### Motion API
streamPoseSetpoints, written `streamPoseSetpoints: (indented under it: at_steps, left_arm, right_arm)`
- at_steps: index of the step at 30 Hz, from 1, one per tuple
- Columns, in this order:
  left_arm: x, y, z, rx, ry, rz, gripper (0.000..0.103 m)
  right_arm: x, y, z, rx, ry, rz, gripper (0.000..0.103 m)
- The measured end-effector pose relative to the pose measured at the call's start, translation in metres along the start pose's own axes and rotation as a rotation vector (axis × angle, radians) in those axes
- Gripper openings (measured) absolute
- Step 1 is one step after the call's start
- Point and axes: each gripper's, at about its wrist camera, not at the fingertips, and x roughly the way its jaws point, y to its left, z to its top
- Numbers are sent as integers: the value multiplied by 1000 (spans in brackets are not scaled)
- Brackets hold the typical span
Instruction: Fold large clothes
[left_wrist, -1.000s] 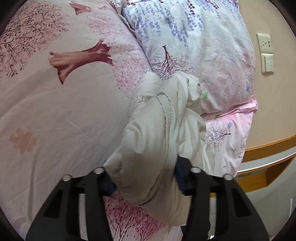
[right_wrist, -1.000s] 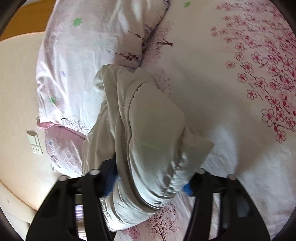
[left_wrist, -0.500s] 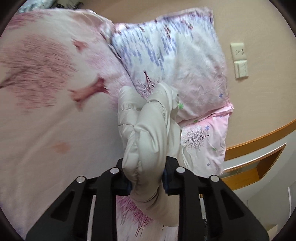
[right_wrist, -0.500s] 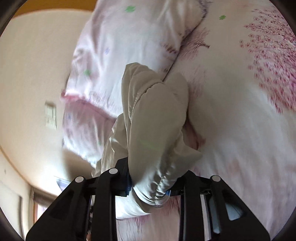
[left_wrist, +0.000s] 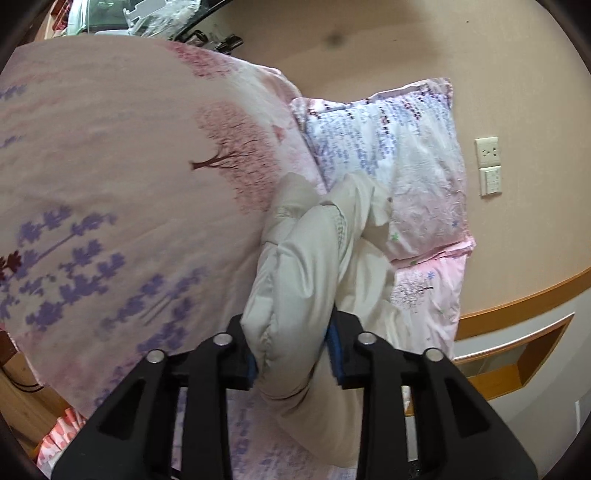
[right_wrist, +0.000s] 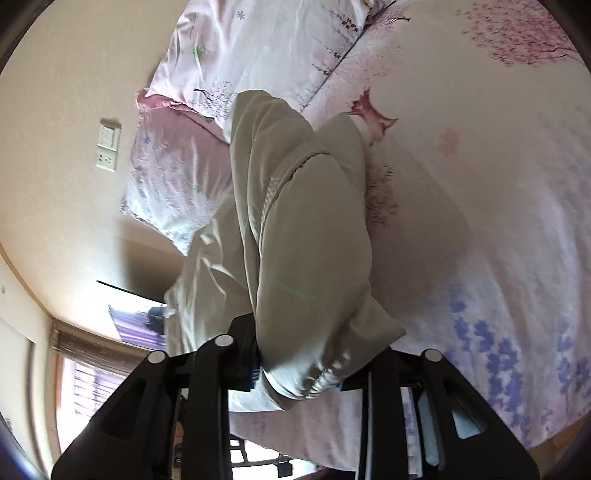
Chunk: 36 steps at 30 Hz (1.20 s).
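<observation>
While tongs open, cream garment (left_wrist: 295, 280) against pillow (left_wrist: 399, 166), bedspread (left_wrist: 110, 184).

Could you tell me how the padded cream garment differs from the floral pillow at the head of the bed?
The padded cream garment is plain, while the floral pillow carries purple and pink prints. The garment is bunched and lifted between the left gripper and the right gripper, whose jaws are opening; the pillow lies flat against the wall. Both are soft fabric.
</observation>
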Motion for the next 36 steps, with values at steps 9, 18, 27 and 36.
streamPoseSetpoints:
  at_steps: [9, 18, 27, 36]
  left_arm:
    - [4, -7, -5, 103, 9, 60, 62]
    - [8, -15, -6, 182, 16, 103, 62]
    - [13, -27, -8, 303, 28, 164, 68]
    - [16, -31, -6, 343, 39, 144, 71]
  right_arm:
    - [-48, 40, 2, -201, -303, -303, 64]
    - [73, 198, -33, -711, 22, -173, 17]
    - [168, 225, -46, -771, 197, -304, 14]
    - [207, 209, -49, -717, 307, -418, 14]
